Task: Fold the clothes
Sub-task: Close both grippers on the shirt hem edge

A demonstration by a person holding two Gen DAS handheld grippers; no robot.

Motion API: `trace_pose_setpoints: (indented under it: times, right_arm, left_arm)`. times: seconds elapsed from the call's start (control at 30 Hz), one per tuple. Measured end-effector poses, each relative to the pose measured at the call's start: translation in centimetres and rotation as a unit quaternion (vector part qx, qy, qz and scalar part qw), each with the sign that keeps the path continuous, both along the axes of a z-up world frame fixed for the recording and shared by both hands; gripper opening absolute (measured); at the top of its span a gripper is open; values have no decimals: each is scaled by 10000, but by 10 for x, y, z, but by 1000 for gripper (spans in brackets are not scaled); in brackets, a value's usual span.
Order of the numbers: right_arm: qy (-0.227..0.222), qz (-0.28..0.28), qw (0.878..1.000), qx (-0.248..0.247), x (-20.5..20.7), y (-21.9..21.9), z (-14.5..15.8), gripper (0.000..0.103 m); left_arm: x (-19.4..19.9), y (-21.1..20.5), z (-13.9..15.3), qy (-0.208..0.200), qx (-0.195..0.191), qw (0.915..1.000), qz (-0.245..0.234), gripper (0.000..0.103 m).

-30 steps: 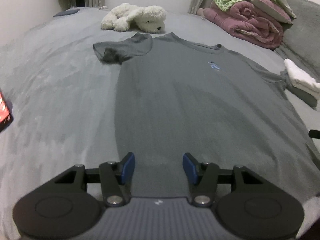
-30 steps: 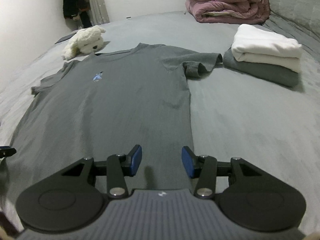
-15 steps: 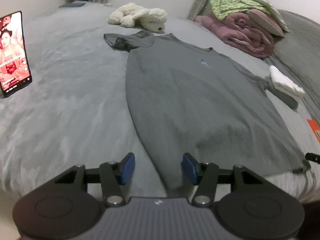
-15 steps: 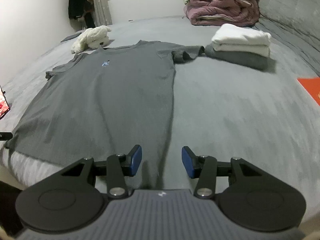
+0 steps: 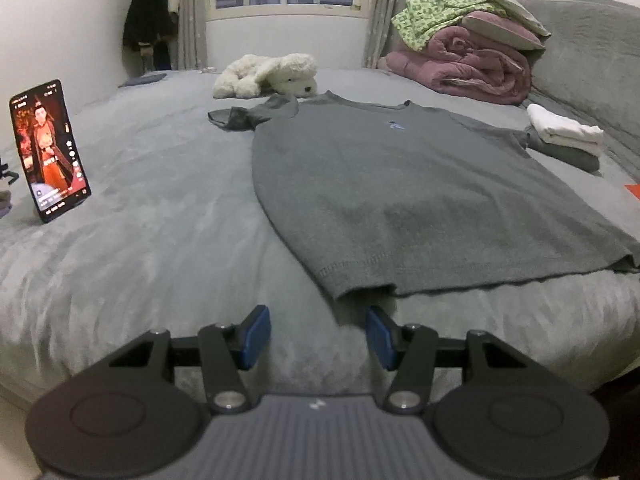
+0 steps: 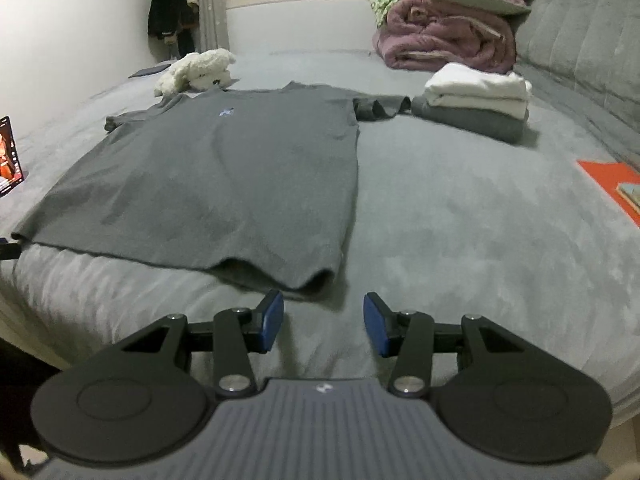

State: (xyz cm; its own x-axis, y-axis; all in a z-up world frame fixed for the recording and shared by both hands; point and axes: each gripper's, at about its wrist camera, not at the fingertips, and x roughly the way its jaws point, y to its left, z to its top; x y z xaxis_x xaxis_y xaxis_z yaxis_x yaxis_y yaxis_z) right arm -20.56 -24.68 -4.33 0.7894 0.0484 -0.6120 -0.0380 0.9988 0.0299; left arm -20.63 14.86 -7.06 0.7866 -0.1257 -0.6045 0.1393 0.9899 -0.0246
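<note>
A grey T-shirt [image 5: 400,176] [image 6: 224,168] with a small blue chest mark lies flat, front up, on the grey bed, collar away from me and hem toward me. My left gripper [image 5: 318,334] hovers open just short of the hem's left corner, nothing between its blue pads. My right gripper [image 6: 323,320] hovers open just short of the hem's right corner, also holding nothing. Both sleeves lie spread out to the sides.
A lit phone [image 5: 48,152] stands propped at the bed's left. A white plush dog [image 5: 268,76] lies beyond the collar. Folded white and grey clothes [image 6: 476,100] sit at the right, a pink quilt pile [image 6: 444,36] behind them, an orange item [image 6: 612,184] at far right.
Both grippers have drawn back toward me from over the shirt to just off its hem, so more of the bed and room shows. Their jaws kept the same width.
</note>
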Motion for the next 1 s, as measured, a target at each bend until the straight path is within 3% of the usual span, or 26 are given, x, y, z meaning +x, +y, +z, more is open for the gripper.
trace_pose_setpoints:
  times: [0.43, 0.53, 0.6, 0.77, 0.93, 1.0]
  right_arm:
    - [-149, -288, 9995, -60, 17, 20, -12, 48]
    - [-187, -389, 9990, -59, 23, 24, -16, 31]
    - [-226, -418, 9988, -78, 26, 28, -16, 14]
    - [-488, -652, 9964, -229, 20, 29, -7, 7]
    - [-895, -719, 9928, -335, 12, 26, 17, 7]
    - [-1022, -704, 9916, -374, 11, 25, 28, 6]
  left_arm:
    - [7, -15, -8, -385, 81, 9974, 601, 48]
    - [11, -19, -9, -489, 183, 9962, 702, 23]
    - [14, -18, -8, -501, 190, 9955, 786, 2]
    - [7, -14, -1, -675, 187, 9935, 894, 0]
    - [-5, 2, 29, -1070, 353, 9869, 1157, 0]
    - [-7, 11, 42, -1088, 255, 9866, 1186, 0]
